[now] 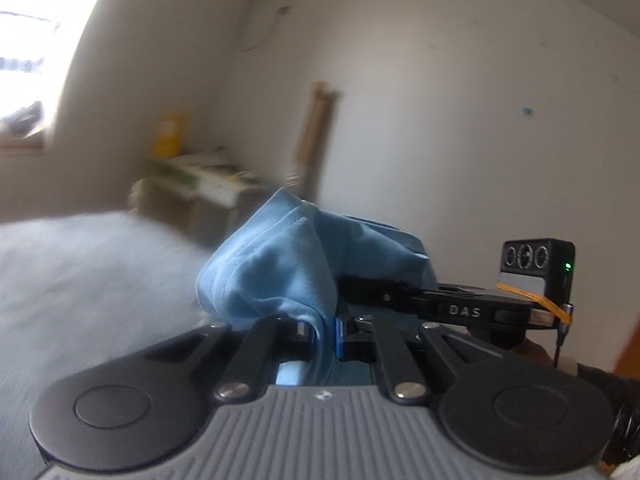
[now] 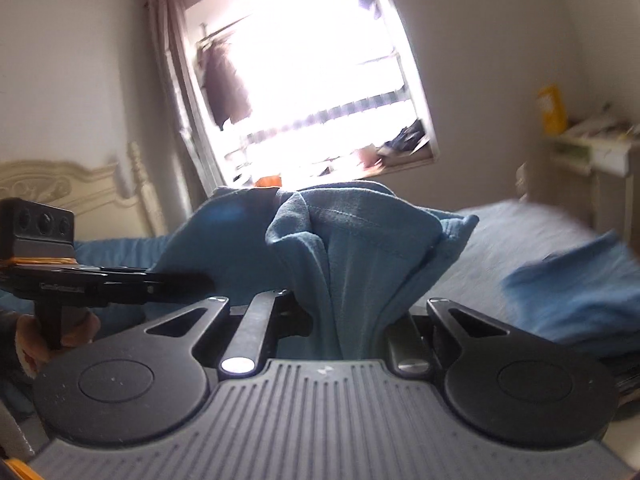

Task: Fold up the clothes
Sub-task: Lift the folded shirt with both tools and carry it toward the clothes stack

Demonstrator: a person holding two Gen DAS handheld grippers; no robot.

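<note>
A light blue garment (image 1: 276, 264) bunches up over my left gripper (image 1: 326, 338), which is shut on a fold of it. In the right wrist view the same blue garment (image 2: 352, 256) rises in pleats from my right gripper (image 2: 348, 332), shut on the cloth; its fingertips are hidden under the fabric. The other gripper (image 1: 452, 304) reaches in from the right in the left wrist view, close against the cloth. In the right wrist view the left gripper (image 2: 120, 276) comes in from the left, held by a hand (image 2: 48, 336). Both hold the garment above a bed.
A bed with a blue-grey cover (image 1: 80, 280) lies below. More blue cloth (image 2: 572, 292) rests on the bed at right. A cream headboard (image 2: 72, 192), a bright window (image 2: 304, 76), and a cluttered shelf (image 1: 200, 176) by the wall surround it.
</note>
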